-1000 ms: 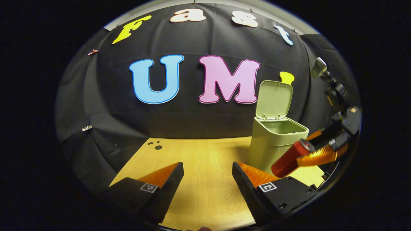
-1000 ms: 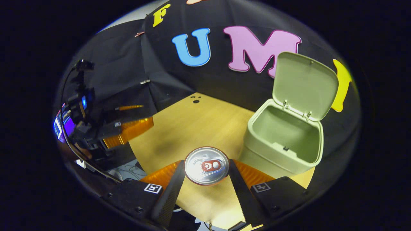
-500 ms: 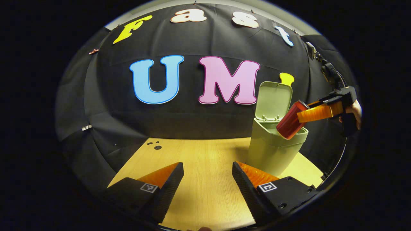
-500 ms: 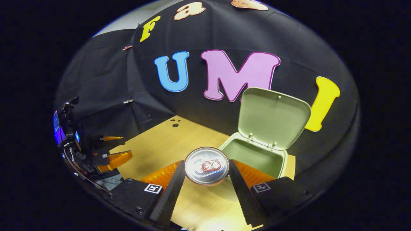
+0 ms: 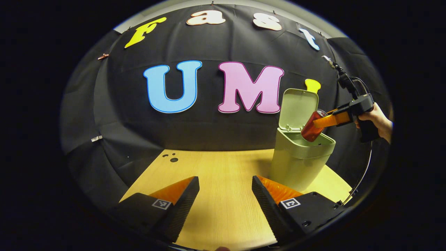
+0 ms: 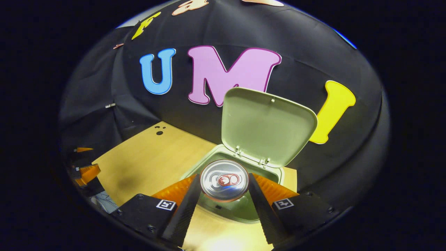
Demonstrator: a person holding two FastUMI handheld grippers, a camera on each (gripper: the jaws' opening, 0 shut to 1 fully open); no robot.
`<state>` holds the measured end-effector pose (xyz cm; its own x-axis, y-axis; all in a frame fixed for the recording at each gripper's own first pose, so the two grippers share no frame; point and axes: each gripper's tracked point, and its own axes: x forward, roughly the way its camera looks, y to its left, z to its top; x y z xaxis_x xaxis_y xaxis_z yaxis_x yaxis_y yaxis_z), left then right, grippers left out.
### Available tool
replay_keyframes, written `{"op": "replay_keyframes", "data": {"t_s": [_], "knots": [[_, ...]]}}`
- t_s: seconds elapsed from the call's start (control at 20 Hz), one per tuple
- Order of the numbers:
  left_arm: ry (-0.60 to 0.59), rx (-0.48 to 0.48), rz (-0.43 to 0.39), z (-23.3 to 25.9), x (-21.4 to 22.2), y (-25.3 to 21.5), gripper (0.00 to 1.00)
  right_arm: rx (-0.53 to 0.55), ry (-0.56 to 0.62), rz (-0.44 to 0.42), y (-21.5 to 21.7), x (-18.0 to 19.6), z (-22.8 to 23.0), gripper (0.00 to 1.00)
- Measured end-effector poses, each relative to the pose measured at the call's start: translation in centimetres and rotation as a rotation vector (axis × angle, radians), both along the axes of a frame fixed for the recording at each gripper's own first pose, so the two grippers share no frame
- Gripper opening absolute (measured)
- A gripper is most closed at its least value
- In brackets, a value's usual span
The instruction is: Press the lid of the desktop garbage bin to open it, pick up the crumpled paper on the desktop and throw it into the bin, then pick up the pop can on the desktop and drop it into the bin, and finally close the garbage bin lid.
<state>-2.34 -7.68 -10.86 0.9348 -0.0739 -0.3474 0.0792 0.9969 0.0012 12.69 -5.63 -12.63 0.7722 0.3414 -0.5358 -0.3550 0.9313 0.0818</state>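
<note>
The red pop can [image 6: 224, 180], a smooth metal cylinder with a silver pull-tab top, hangs tilted over the mouth of the garbage bin [image 5: 299, 160], pinched on both sides by the right tongs [image 6: 224, 188]. In the left gripper view the can [image 5: 311, 125] dips toward the opening, carried by the right tongs [image 5: 322, 122] in a person's hand [image 5: 378, 120]. The bin, pale green matte plastic with rounded corners, stands near the far right corner of the wood-grain counter [image 5: 216, 181], its hinged lid [image 6: 266, 125] upright. The left tongs [image 5: 224, 195] sit spread apart over the counter's near edge, gripping nothing.
</note>
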Motion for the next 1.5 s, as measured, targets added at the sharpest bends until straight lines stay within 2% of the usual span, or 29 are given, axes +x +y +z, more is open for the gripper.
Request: {"op": "replay_keyframes", "data": {"t_s": [0.75,1.25,1.5], "knots": [[0.01,0.009,0.011,-0.1,-0.7,0.2,0.97,-0.004,0.139,-0.054,-1.0,0.8,-7.6,0.87],[0.007,0.012,0.008,0.0,-0.5,0.5,0.98,-0.003,0.132,-0.063,-0.8,1.0,-7.7,0.84],[0.01,0.01,0.016,-0.2,-0.4,0.9,0.98,0.025,0.085,-0.052,-0.1,0.7,-5.8,0.84]]}}
